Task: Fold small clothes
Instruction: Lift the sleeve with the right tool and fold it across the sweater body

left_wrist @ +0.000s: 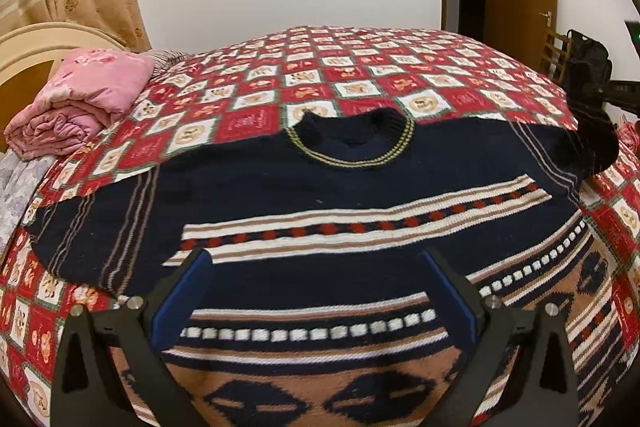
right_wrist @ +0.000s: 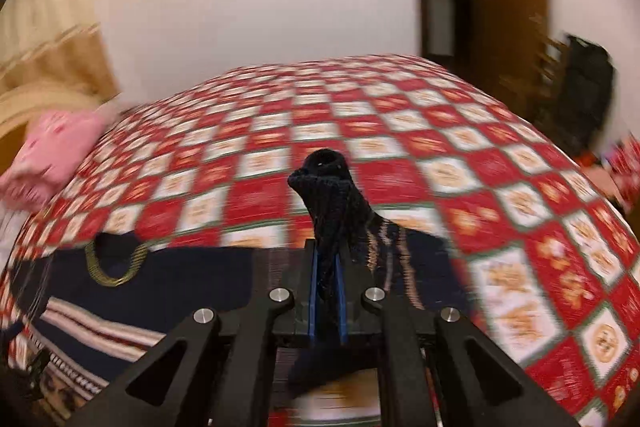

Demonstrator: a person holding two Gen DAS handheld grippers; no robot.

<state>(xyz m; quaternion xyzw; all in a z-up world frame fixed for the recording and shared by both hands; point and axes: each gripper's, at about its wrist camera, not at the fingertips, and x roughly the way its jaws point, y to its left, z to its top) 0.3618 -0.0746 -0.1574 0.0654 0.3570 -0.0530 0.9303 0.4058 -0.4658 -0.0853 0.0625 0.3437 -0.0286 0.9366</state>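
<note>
Blue-padded jaws of the right gripper (right_wrist: 325, 267) are clamped on the dark sleeve cuff (right_wrist: 324, 179), lifting it at the sweater's three o'clock, presumably to fold it inward. Spread flat on the checked bed (left_wrist: 360, 67) lies the sweater (left_wrist: 320, 187), while the left gripper (left_wrist: 316, 291) hovers wide open and empty over its patterned hem, at six o'clock.

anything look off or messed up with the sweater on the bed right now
One thing: the sweater lies flat, front up, on the checkered bedspread, but its right sleeve cuff is bunched and lifted off the bed, pinched in the right gripper. The left gripper hangs open over the hem. No damage or spill visible.
</note>
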